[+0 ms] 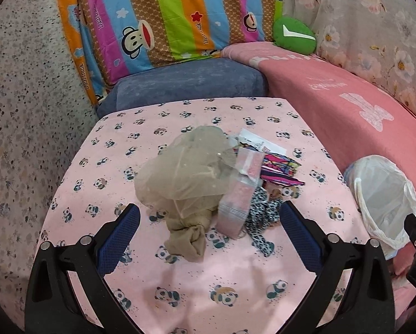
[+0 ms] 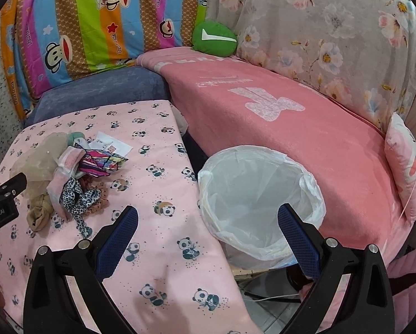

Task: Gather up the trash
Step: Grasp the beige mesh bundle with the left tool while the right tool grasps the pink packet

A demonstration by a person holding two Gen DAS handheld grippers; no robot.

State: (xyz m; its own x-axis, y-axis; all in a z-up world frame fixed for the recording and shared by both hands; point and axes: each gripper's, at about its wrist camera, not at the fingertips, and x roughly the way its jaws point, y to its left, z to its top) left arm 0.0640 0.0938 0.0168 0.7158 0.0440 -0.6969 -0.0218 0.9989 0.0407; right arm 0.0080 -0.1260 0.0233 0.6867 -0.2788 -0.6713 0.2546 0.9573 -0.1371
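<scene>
A pile of trash lies on the pink panda-print table (image 1: 196, 284): a beige knotted stocking bag (image 1: 182, 172), a clear zip bag (image 1: 237, 203), a colourful wrapper (image 1: 280, 167), a white paper slip (image 1: 259, 142) and a leopard-print strip (image 1: 263, 217). My left gripper (image 1: 210, 224) is open, just short of the pile, its jaws either side of the stocking knot. My right gripper (image 2: 208, 226) is open and empty, at the near rim of a bin lined with a white bag (image 2: 259, 192). The pile shows at left in the right wrist view (image 2: 68, 178).
The bin (image 1: 383, 194) stands in the gap between the table's right edge and a pink-covered sofa (image 2: 277, 128). A blue cushion (image 1: 188, 83), a striped monkey-print cover (image 1: 163, 19) and a green cushion (image 2: 214, 39) lie behind. Speckled floor (image 1: 21, 128) is left of the table.
</scene>
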